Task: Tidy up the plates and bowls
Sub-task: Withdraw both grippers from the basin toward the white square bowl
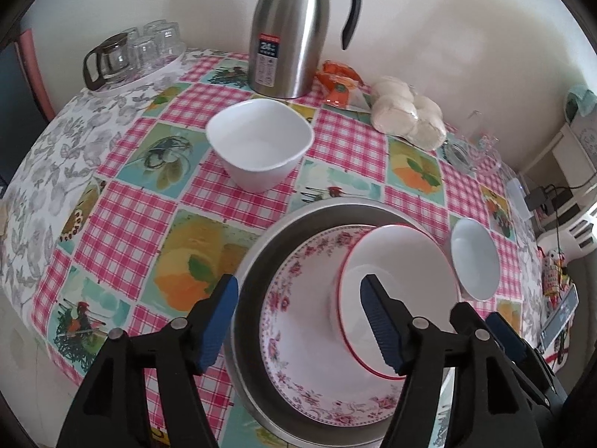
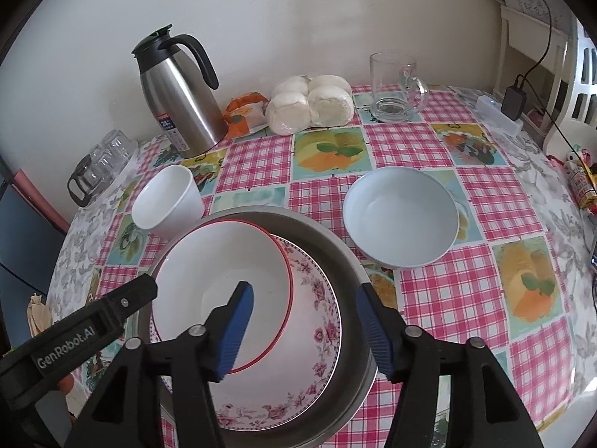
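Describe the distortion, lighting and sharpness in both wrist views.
Left wrist view: strong fisheye bend, the tablecloth bulges and dark corners vignette; soft daylight, the white square bowl slightly washed out. Right wrist view: same curvature, the wall evenly lit, faint sheen on the steel thermos jug; centre sharp, edges softer.

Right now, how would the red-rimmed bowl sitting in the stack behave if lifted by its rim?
The red-rimmed bowl looks rigid and glazed, so probably slippery. It leans on the floral plate inside the metal basin, so it may slide. Likely breakable if dropped.
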A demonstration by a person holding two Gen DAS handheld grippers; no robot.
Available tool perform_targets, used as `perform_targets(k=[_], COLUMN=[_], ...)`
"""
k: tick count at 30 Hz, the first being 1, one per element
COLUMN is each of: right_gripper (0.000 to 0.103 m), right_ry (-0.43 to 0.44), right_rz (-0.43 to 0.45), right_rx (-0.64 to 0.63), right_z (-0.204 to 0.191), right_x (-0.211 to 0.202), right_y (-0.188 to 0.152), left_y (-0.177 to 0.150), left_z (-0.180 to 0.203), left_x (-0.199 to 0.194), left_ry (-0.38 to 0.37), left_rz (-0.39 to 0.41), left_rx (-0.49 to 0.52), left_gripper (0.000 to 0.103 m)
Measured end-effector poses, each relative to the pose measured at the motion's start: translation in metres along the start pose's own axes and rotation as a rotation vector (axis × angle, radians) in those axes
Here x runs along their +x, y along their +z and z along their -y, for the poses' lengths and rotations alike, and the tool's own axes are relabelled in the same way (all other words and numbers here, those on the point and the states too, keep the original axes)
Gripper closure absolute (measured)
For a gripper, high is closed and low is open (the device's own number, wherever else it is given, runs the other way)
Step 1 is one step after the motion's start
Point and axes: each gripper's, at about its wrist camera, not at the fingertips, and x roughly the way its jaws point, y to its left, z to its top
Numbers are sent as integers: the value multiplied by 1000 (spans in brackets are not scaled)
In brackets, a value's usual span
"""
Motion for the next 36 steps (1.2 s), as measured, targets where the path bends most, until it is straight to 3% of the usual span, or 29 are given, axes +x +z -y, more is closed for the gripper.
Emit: perform_targets(k=[3, 4, 9, 12, 24, 36], right_gripper=[32, 30, 20, 16, 0, 0], right_ry=[-10, -11, -17, -19, -26, -19], right_rz=[0, 1, 11, 19, 42, 46], right_rx=[2, 2, 0, -3, -6, 9], right_z=[1, 1, 3, 3, 3, 4], right_x=[1, 2, 1, 1, 1, 3], right_y=[0, 0, 1, 1, 1, 1], left_y=[1, 1, 2, 3, 3, 5], left_z=[-5, -6, -12, -15, -22, -28], left_x=[2, 2, 3, 4, 5, 4], left_ry=[22, 29, 97, 126, 170, 187], left_rz=[-1, 1, 27, 37, 56, 66], left_rx=[-17, -19, -28, -33, -53, -74], left_gripper=[29, 24, 22, 14, 11, 11])
